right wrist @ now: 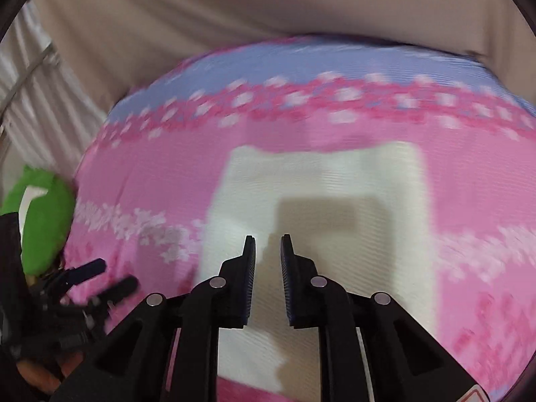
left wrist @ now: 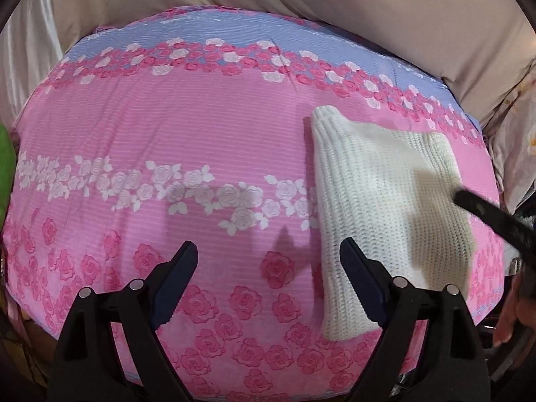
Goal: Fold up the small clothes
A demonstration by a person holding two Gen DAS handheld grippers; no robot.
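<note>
Motion blur smears the white knit [right wrist: 318,181] and floral sheet [right wrist: 469,234].

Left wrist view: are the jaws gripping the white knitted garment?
No, the left gripper is open with only the pink sheet between its jaws; the white knitted garment lies beside it.

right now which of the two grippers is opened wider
The left gripper: its fingers stand far apart over the pink sheet, while the right gripper shows only a narrow gap above the white knit.
</note>
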